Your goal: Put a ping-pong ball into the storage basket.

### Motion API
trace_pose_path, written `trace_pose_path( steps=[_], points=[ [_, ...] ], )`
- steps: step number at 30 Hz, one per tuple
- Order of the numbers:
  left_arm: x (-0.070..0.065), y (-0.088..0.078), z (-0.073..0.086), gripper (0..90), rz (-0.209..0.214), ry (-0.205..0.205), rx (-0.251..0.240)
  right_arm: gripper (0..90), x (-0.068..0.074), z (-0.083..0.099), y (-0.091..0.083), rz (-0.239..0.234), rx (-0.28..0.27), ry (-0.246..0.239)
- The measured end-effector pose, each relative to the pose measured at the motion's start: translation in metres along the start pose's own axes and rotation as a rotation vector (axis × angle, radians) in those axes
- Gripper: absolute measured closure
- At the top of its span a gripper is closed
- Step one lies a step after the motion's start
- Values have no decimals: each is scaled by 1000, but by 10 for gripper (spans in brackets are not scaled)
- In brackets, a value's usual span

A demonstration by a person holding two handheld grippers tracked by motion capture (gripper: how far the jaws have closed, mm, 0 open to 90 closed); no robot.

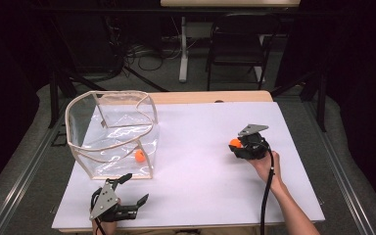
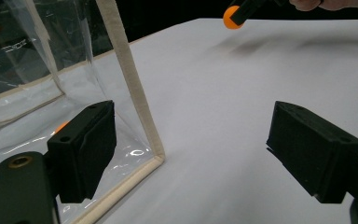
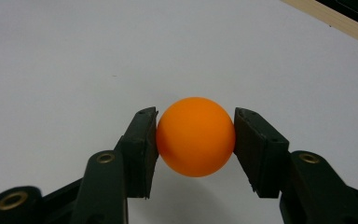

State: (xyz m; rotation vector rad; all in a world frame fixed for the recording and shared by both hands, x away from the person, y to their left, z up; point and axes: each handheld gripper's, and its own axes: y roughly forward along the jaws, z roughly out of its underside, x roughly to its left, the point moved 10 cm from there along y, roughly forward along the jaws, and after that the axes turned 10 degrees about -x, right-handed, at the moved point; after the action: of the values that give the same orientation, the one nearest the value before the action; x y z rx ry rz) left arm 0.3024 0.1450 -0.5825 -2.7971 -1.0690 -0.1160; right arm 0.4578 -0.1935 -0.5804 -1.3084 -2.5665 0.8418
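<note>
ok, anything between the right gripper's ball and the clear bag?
Nothing visible. The orange ball is clamped in the right gripper; bare white tabletop lies between it and the clear bag, whose top stands open.

Left gripper (image 2: 191,156) sits low over the white bench (image 2: 242,93), jaws spread wide with only bare surface between them. The near jaw stands in front of the clear box (image 2: 37,70), whose cream-edged corner post (image 2: 130,88) rises just beside it. A sliver of orange (image 2: 61,126) peeks through the plastic behind that jaw. Far off at the top, the other gripper's tip (image 2: 249,7) carries an orange ball (image 2: 232,17) above the bench.
</note>
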Motion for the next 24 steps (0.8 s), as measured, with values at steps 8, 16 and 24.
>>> trace_pose_path(
  steps=[8, 16, 24],
  points=[
    [1, -1, 0, 157, -1, -2, 0, 507, 8, -4, -2, -14, -2, -19],
    [0, 0, 0, 157, 0, -2, 0, 507, 15, -8, -3, -27, -5, -38],
    [0, 0, 0, 157, 1, -3, -1, 507, 21, -10, -6, -39, -2, -45]
  ],
)
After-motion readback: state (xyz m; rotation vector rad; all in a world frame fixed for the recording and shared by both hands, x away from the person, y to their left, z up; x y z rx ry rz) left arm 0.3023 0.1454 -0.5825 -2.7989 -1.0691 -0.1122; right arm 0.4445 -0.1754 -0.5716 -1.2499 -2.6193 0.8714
